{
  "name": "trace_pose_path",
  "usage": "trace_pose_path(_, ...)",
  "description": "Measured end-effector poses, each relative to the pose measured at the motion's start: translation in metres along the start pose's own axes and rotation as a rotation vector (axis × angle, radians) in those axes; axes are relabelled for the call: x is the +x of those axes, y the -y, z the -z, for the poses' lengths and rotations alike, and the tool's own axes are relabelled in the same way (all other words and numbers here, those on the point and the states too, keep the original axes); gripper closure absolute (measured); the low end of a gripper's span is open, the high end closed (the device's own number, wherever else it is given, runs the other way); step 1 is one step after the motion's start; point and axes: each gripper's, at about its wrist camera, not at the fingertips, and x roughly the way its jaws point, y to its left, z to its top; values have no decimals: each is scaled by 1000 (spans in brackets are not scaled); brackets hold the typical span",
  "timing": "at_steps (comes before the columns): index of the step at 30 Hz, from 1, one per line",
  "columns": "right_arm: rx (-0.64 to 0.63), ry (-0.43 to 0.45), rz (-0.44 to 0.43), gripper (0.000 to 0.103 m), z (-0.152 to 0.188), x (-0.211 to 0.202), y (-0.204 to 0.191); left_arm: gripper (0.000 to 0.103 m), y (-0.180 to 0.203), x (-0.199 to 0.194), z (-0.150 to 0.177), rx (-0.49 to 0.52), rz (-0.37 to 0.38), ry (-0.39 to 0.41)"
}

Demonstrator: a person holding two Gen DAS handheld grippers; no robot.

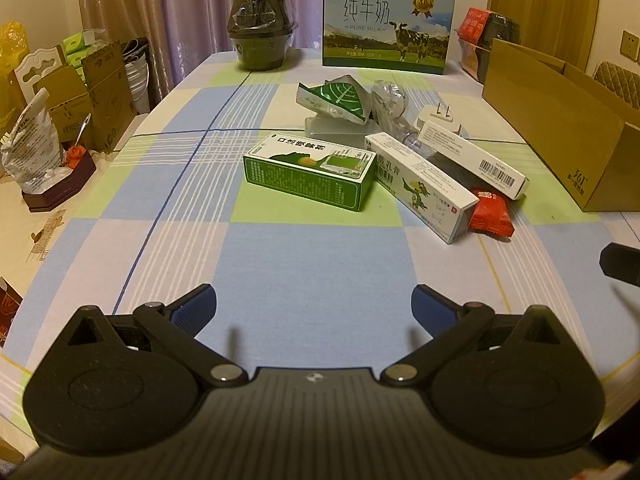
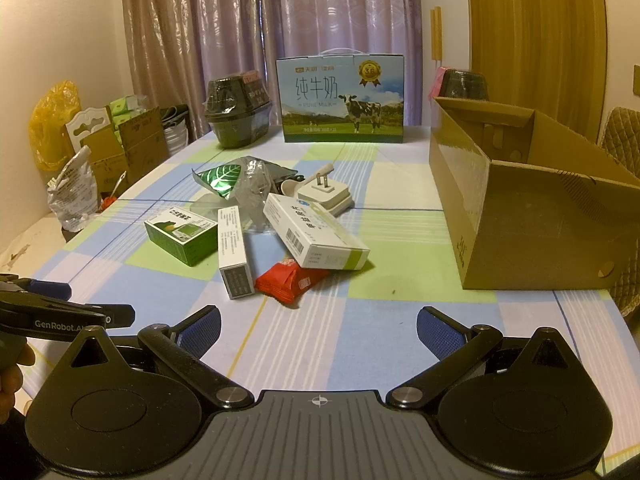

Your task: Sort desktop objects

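Note:
A pile of small items lies mid-table: a green box (image 1: 310,174) (image 2: 182,236), a long white ointment box (image 1: 420,188) (image 2: 234,252), a second white box (image 1: 472,156) (image 2: 314,236), a red snack packet (image 1: 491,214) (image 2: 290,278), a green leaf-print pouch (image 1: 334,100) (image 2: 220,178), crumpled clear plastic (image 1: 390,104) (image 2: 254,184) and a white plug adapter (image 1: 438,118) (image 2: 326,196). My left gripper (image 1: 314,308) is open and empty, hovering short of the pile. My right gripper (image 2: 318,330) is open and empty, near the red packet.
An open cardboard box (image 1: 560,136) (image 2: 532,200) stands at the right. A milk carton case (image 1: 386,26) (image 2: 342,98) and a dark wrapped pot (image 1: 260,30) (image 2: 236,110) stand at the far edge. The checked tablecloth (image 1: 280,264) covers the table. Boxes and bags crowd the left floor (image 1: 80,92).

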Motion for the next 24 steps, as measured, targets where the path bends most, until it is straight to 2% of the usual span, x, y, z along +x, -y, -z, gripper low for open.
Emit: trace_pose_path(24,0,0,-9,2,1,0,1,1,0,0,0,-6,-4,1)
